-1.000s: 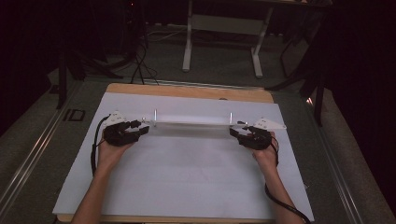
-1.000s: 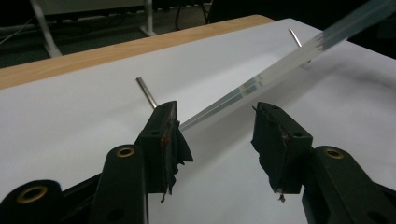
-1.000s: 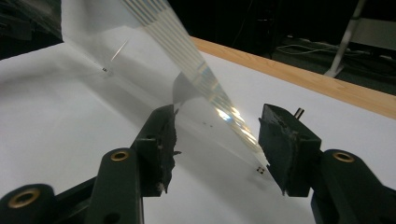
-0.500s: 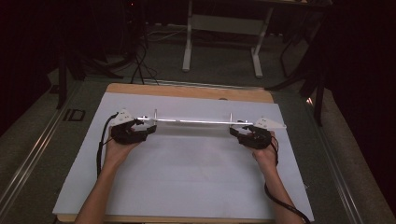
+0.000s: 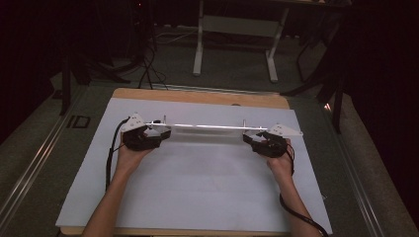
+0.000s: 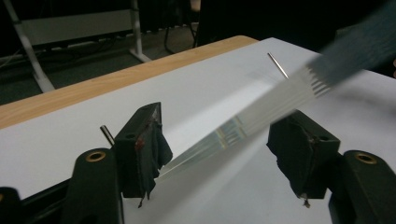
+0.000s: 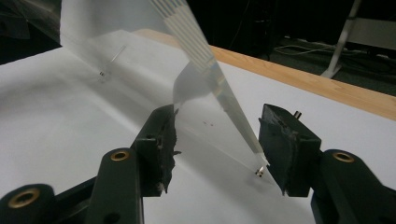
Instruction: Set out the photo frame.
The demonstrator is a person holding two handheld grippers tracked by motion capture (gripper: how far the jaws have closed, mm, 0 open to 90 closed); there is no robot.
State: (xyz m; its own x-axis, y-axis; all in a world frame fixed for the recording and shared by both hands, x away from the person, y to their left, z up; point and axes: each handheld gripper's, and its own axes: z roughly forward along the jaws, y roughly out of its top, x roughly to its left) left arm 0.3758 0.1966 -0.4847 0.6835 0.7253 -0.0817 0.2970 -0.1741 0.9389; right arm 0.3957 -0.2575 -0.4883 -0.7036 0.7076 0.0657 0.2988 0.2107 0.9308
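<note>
Your left claw (image 5: 165,132) has just been opening; the clear acrylic strip (image 5: 207,127) lies between its spread jaws, spanning the white tabletop (image 5: 197,187) to your right claw (image 5: 248,138), also open around it.

Both forearms reach forward over the white sheet (image 5: 197,187), well apart and level with each other. The left gripper (image 5: 160,133) points right, its jaws just opened wide. The right gripper (image 5: 249,138) points left toward it, jaws spread.
</note>
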